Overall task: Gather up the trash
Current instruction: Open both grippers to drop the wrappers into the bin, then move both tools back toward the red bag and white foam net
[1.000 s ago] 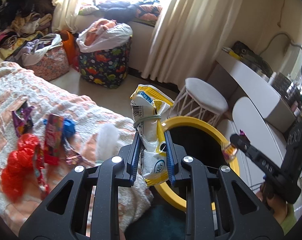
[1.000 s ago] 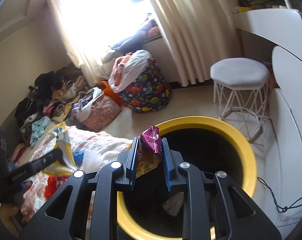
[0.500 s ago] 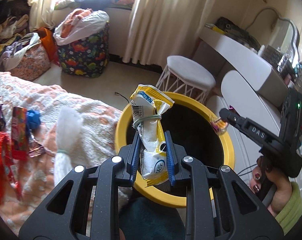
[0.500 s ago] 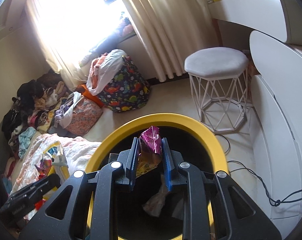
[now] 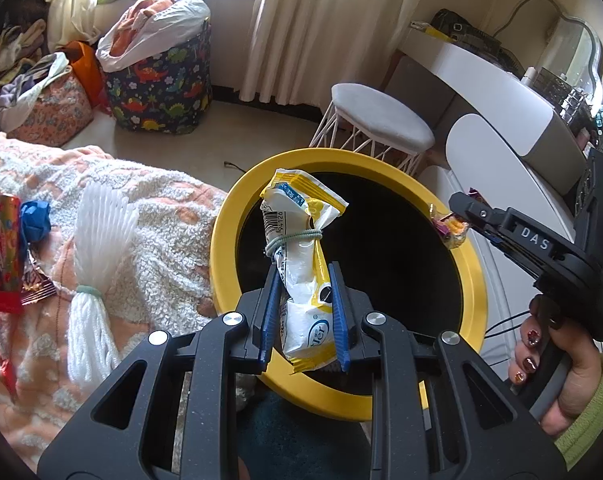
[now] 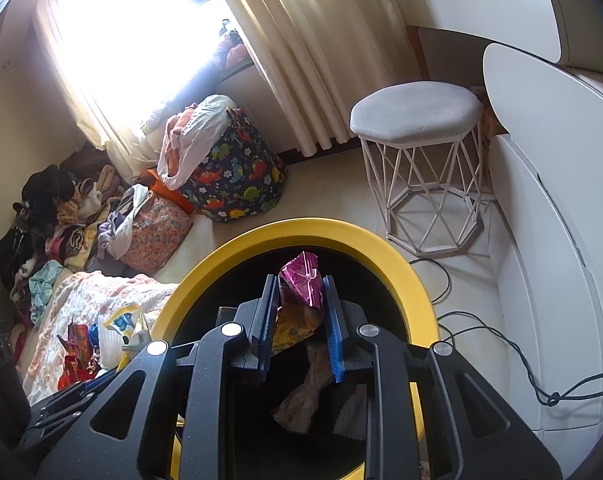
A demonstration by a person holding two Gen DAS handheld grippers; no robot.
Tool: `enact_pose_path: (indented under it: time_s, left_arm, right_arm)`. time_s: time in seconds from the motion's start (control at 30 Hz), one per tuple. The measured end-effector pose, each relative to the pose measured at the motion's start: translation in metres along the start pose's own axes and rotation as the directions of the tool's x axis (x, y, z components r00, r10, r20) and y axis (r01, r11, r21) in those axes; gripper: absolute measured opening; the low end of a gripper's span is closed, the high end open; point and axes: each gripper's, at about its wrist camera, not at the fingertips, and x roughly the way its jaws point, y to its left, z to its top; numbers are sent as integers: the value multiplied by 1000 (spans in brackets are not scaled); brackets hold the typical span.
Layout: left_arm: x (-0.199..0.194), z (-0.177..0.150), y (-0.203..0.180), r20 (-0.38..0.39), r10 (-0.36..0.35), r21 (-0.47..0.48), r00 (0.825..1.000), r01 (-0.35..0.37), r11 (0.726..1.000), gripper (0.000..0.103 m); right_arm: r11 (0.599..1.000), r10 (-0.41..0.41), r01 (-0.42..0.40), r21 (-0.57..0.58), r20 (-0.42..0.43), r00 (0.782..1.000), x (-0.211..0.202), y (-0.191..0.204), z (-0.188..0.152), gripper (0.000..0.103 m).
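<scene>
My left gripper [image 5: 303, 312] is shut on a yellow-and-white snack packet [image 5: 299, 260] tied with a rubber band, held over the near rim of the yellow-rimmed black trash bin [image 5: 237, 200]. My right gripper [image 6: 299, 320] is shut on a magenta-and-yellow wrapper [image 6: 301, 292] above the bin's opening [image 6: 205, 264]; it also shows in the left wrist view [image 5: 457, 220] at the bin's right rim. Crumpled wrappers [image 6: 301, 396] lie at the bin's bottom. More wrappers [image 5: 3, 248] lie on the bed at left.
A peach-and-white blanket [image 5: 161, 216] covers the bed left of the bin, with a white tassel bundle [image 5: 93, 260] on it. A white wire stool [image 5: 377, 120], a white desk [image 5: 493, 80], a dinosaur-print bag [image 5: 157, 88] and cables [image 6: 501, 344] surround the bin.
Both grippers moved toward and over the bin; the left swung right from the bed to the bin's rim. Both still hold their wrappers.
</scene>
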Motion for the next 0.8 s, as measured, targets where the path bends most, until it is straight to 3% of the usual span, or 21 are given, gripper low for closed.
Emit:
enact_pose_path:
  time_s: [0.13, 0.23, 0.3, 0.37, 0.4, 0.47, 0.8]
  left_arm:
    - [1, -1, 3, -3, -11, -10, 1000, 11, 1000, 18]
    - [-1, -1, 6, 4, -17, -20, 1000, 17, 1000, 22]
    - [-5, -1, 10, 17, -12, -31, 1000, 13, 999, 45]
    - [-12, -1, 14, 41, -1, -32, 999, 3, 999, 57]
    - [-15, -1, 15, 50, 3, -37, 999, -1, 999, 70]
    - [-22, -1, 21, 68, 9, -60, 998, -5, 998, 80]
    - [-52, 1, 43, 141, 64, -114, 988, -48, 992, 91]
  right_arm:
    - [1000, 6, -6, 1, -15, 1000, 4, 2, -2, 24]
    - [1000, 11, -11, 4, -21, 1000, 5, 3, -4, 35]
    - [1000, 5, -5, -6, -20, 1000, 4, 5, -4, 42]
    - [1000, 0, 0, -10, -12, 1000, 3, 7, -5, 56]
    - [1000, -1, 0, -12, -10, 1000, 3, 7, -5, 56]
    - [1000, -3, 3, -27, -8, 1000, 2, 10, -6, 57]
    - [994, 47, -43, -99, 36, 998, -12, 35, -13, 74]
